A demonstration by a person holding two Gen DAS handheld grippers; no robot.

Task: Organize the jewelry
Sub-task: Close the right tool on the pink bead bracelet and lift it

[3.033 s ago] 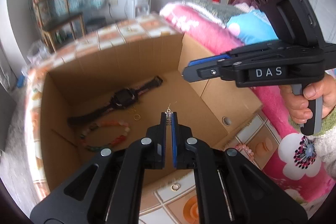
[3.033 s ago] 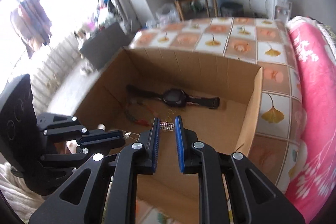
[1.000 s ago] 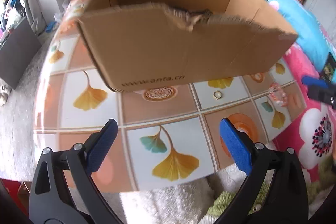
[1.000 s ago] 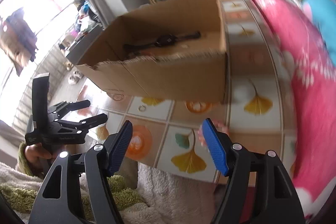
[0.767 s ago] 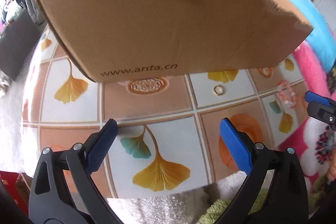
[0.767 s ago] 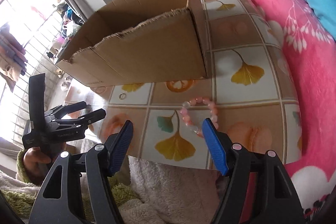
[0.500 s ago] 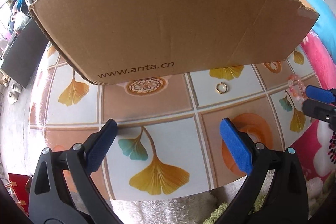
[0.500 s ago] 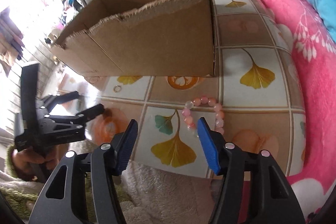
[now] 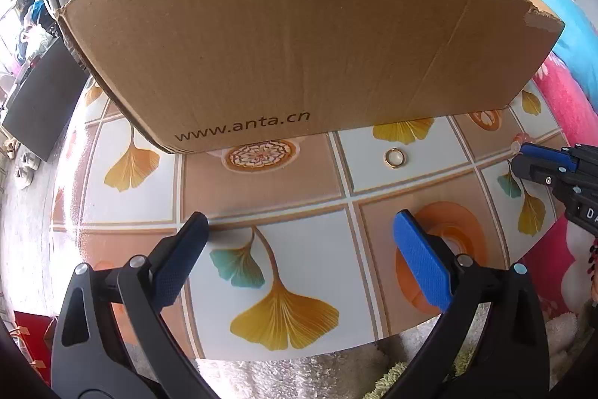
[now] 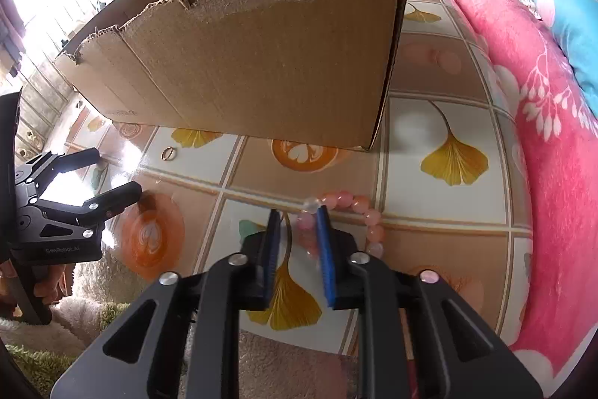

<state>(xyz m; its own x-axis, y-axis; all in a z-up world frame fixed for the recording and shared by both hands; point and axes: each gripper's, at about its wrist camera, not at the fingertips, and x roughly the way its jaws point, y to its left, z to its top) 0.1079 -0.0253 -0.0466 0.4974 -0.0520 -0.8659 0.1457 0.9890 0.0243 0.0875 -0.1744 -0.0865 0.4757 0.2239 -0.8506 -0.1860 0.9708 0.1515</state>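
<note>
A pink bead bracelet [image 10: 368,212] lies on the tiled table in front of a cardboard box [image 10: 261,62]. My right gripper [image 10: 297,214] points down at the bracelet's left side. Its jaws are closing, with a few beads between the pads. A thin gap still shows beside the left pad. In the left wrist view that gripper [image 9: 520,159] reaches in from the right edge, next to the bracelet's beads [image 9: 517,138]. My left gripper [image 9: 299,223] hangs wide open over the tiles and holds nothing. A gold ring [image 9: 395,158] lies beyond its right finger, near the box [image 9: 299,43].
The box wall with torn top edge hides its contents. The gold ring [image 10: 168,153] lies by the box's front, right of the left gripper [image 10: 116,171]. A pink floral blanket [image 10: 542,137] borders the table's right side. A fluffy towel [image 10: 112,287] lies at the near edge.
Both grippers left the box and came down in front of it. The right gripper sank onto the pink bracelet and its jaws narrowed around the beads. The left stayed wide open.
</note>
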